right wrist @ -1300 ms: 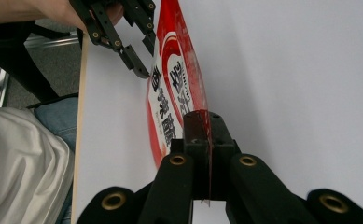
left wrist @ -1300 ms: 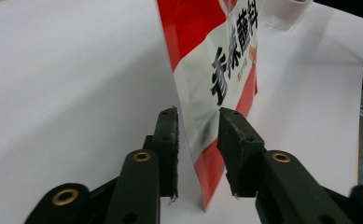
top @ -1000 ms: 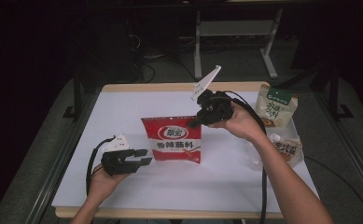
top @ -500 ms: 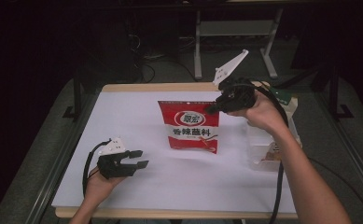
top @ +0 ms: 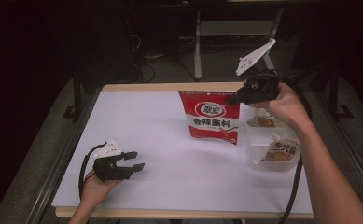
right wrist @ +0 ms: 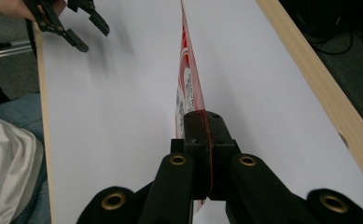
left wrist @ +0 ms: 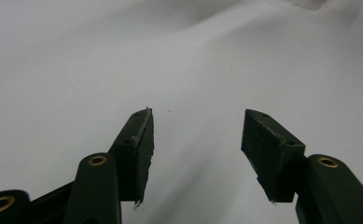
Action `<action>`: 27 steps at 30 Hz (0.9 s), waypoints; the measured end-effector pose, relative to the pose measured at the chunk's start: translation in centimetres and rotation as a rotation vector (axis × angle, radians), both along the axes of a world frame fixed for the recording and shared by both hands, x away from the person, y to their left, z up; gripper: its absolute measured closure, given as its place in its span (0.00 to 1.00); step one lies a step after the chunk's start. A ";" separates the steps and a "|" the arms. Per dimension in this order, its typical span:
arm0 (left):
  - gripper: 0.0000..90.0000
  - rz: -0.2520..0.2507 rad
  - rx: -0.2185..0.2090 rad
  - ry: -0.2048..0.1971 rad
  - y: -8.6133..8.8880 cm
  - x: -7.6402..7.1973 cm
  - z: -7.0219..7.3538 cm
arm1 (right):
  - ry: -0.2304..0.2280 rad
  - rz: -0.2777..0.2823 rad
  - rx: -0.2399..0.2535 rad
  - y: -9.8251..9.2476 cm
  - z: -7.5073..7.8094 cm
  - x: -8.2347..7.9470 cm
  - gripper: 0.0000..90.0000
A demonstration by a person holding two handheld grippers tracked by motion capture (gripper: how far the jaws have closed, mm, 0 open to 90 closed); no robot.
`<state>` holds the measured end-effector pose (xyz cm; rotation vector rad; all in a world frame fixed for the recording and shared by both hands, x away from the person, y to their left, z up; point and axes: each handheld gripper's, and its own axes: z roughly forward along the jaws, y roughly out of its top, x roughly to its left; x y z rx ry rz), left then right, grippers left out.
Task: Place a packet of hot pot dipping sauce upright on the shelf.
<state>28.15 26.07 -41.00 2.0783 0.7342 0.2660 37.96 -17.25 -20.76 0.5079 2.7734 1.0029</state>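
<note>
The right gripper (top: pixel 235 99) has its two black jaws pressed together on the top right corner of a flat red plastic pouch with white printed labels (top: pixel 213 119). The pouch hangs upright in the air above the far part of the white table (top: pixel 160 135), just beside a clear plastic box (top: pixel 256 156) that holds two smaller packets. The left gripper (top: pixel 135 161) rests low near the front left edge; its jaws have just been opening, with nothing between them.
</note>
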 end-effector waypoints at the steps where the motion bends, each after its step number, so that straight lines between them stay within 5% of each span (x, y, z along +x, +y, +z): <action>1: 0.47 0.002 -0.002 0.002 0.1 0.0 -0.2 | -0.004 -0.006 -0.010 -0.4 0.2 0.0 1.00; 27: 0.37 0.052 -0.005 0.006 1.7 -0.8 -0.9 | -0.033 -0.115 -0.016 -5.6 2.0 0.0 1.00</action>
